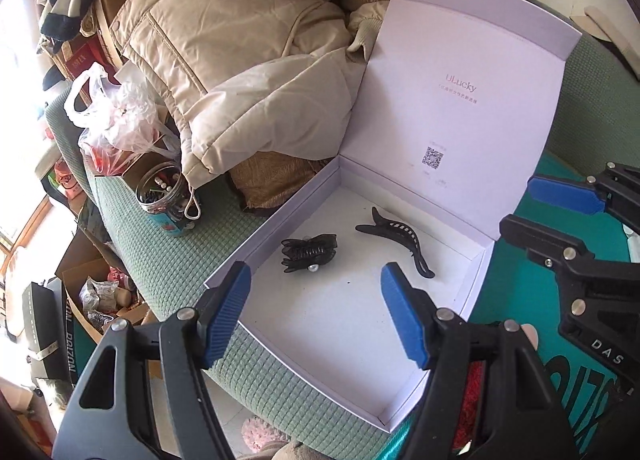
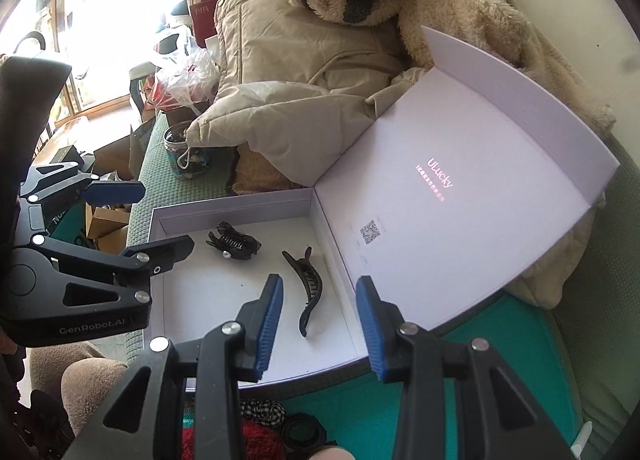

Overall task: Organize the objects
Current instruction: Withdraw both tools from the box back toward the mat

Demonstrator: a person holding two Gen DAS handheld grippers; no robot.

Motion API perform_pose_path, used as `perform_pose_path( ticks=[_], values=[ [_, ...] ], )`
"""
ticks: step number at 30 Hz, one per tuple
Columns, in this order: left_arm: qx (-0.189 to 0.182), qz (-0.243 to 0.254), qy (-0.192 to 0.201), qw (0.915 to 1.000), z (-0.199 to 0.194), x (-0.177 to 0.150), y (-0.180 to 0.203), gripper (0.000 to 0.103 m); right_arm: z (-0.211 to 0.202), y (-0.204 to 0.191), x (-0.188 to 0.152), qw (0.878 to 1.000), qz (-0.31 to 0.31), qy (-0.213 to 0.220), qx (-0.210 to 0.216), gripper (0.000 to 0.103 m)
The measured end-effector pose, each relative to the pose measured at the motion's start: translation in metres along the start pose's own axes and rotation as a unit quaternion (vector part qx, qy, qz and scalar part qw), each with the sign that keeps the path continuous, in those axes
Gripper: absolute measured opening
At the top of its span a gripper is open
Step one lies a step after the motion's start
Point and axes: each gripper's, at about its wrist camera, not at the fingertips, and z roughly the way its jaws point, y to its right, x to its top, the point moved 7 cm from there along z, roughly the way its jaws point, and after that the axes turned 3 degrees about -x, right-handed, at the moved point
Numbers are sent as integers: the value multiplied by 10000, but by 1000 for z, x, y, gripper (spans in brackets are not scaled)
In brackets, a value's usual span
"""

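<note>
A: Left hand-held gripper [image 1: 316, 312], black frame with blue ribbed pads: jaws spread, nothing between them, held above the near part of the white cardboard gift box [image 1: 476, 280] with its hinged lid propped up. Right hand-held gripper [image 2: 320, 324]: narrower gap, likewise nothing grasped.

B: Contents noted?

A: Two items on the box floor, apart from each other: a black butterfly-shaped claw clip with a pearl bead [image 1: 308, 254] toward the left wall, a long curved black hair clip [image 1: 400, 244] nearer the lid.

B: Step judged?

A: Between placements, both grippers unloaded. More accessories are seen below the right gripper: a red fuzzy scrunchie [image 2: 256, 440], a checked one, black hair ties [image 2: 304, 432].

B: Next move?

A: Probably a descent to one of those, a pinch on soft fabric, then carriage over the box's low wall.
</note>
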Motion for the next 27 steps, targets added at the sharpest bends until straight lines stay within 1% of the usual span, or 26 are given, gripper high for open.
perform_pose_path(
  ticks=[6, 16, 21, 27],
  values=[
    [-24, 28, 103, 9999, -29, -13, 12, 66, -29, -4, -9, 9999, -15, 127, -67, 38],
    [-130, 33, 211, 9997, -69, -47, 38, 67, -74, -6, -40, 9995, 81, 241, -175, 38],
    [-167, 19, 206, 9996, -82, -70, 48, 68, -88, -10, -61, 9995, 178, 215, -169, 38],
    [-167, 38, 141, 9998, -89, -99, 59, 69, -95, -15, -89, 9993, 275, 124, -223, 38]
  ],
)
